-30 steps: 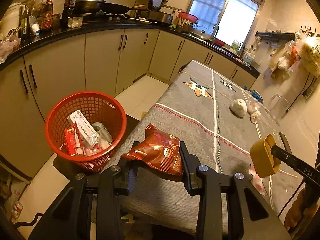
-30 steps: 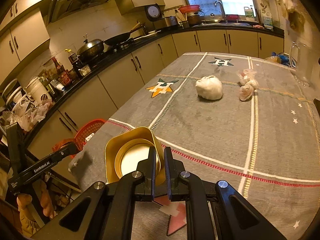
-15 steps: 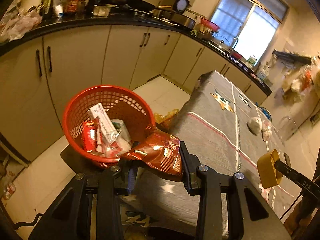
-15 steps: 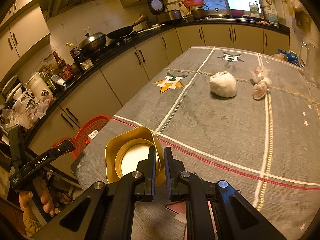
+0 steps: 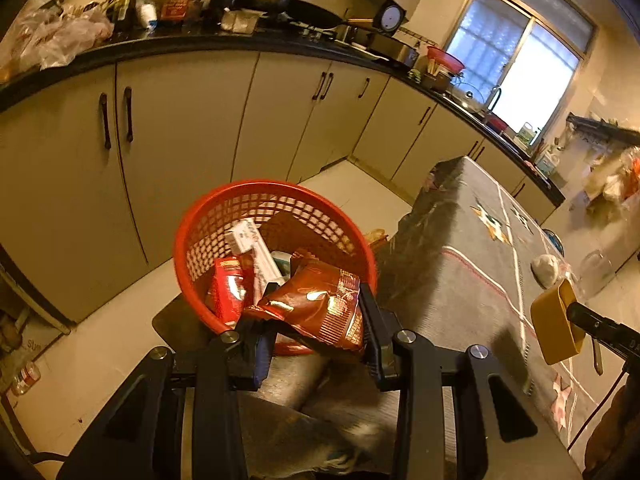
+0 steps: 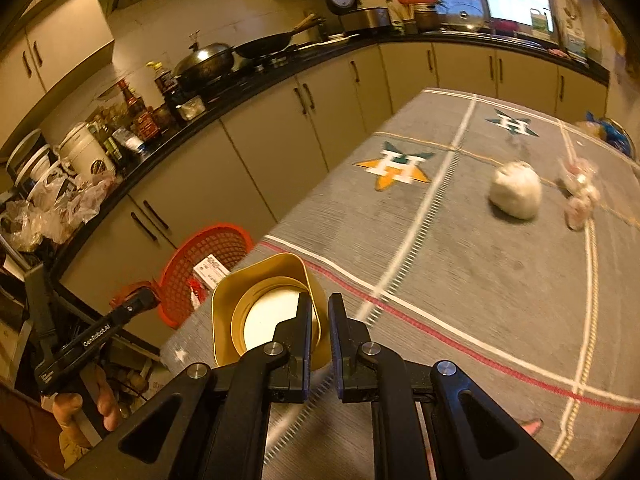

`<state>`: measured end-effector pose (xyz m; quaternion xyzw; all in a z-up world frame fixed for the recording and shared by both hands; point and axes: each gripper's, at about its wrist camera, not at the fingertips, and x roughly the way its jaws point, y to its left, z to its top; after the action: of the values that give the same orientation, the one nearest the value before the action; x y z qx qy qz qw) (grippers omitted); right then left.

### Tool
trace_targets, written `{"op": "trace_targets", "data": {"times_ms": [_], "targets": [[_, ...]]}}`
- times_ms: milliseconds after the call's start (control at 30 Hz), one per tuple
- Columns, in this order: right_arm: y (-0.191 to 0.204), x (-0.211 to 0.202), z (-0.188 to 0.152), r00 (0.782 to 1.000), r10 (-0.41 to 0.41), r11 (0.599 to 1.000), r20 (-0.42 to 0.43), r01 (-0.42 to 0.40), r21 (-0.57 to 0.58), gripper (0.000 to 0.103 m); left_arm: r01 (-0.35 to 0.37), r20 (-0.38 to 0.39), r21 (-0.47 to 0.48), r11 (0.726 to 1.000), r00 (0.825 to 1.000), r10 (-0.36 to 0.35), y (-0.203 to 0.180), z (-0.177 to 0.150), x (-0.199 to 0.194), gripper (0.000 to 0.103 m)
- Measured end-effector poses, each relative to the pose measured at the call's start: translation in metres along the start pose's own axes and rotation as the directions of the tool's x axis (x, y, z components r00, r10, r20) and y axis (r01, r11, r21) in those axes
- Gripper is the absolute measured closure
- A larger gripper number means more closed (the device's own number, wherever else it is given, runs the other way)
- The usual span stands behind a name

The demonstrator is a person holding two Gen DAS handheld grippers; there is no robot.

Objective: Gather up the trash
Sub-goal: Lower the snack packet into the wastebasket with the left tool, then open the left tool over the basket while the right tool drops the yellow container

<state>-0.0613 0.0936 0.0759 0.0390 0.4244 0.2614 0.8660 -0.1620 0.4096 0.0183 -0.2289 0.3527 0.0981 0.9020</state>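
1. While we hold the red snack wrapper [image 5: 316, 304] clamped between the left gripper [image 5: 310, 334] fingers, it sits just above the near rim of the red basket [image 5: 224, 208], which stands on the floor off the tabletop's near-left corner.
2. Key relation: basket opening lies ahead and below the left fingers; wrapper's long axis runs across the jaws, far end already over the rim. Our read: a short push forward, then release.
3. Right gripper [image 6: 320, 320] fingers are pinched on the wall of the yellow cup [image 6: 256, 280], held over the tabletop's near-left edge, basket to its left.
4. Left hand is nearer the basket, so it drops first.
5. White wad [image 6: 515, 190] and crumpled plastic [image 6: 580, 196] remain near the far-right edge.
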Motion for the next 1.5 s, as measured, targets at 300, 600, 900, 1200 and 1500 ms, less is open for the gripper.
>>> {"op": "trace_targets", "data": {"times_ms": [300, 600, 900, 1200, 1500], "targets": [[0.05, 0.051, 0.027, 0.997, 0.064, 0.996, -0.052, -0.067, -0.058, 0.093, -0.082, 0.015, 0.032, 0.996, 0.997, 0.081, 0.024, 0.024, 0.015, 0.067], [0.087, 0.094, 0.048, 0.992, 0.103, 0.99, -0.078, -0.109, -0.09, 0.093, -0.123, 0.011, 0.081, 0.989, 0.992, 0.123, 0.029, 0.041, 0.03, 0.067], [0.099, 0.124, 0.055, 0.99, 0.104, 0.989, -0.095, -0.113, -0.091, 0.093, -0.132, -0.002, 0.099, 0.986, 0.991, 0.132, 0.032, 0.049, 0.047, 0.067], [0.097, 0.156, 0.059, 0.986, 0.11, 0.992, -0.128, -0.118, -0.051, 0.093, -0.119, -0.041, 0.099, 0.988, 0.991, 0.124, 0.032, 0.053, 0.068, 0.067], [0.098, 0.179, 0.056, 0.983, 0.116, 0.992, -0.14, -0.122, -0.035, 0.09, -0.107, -0.046, 0.082, 0.991, 0.993, 0.111, 0.033, 0.057, 0.076, 0.063]]}}
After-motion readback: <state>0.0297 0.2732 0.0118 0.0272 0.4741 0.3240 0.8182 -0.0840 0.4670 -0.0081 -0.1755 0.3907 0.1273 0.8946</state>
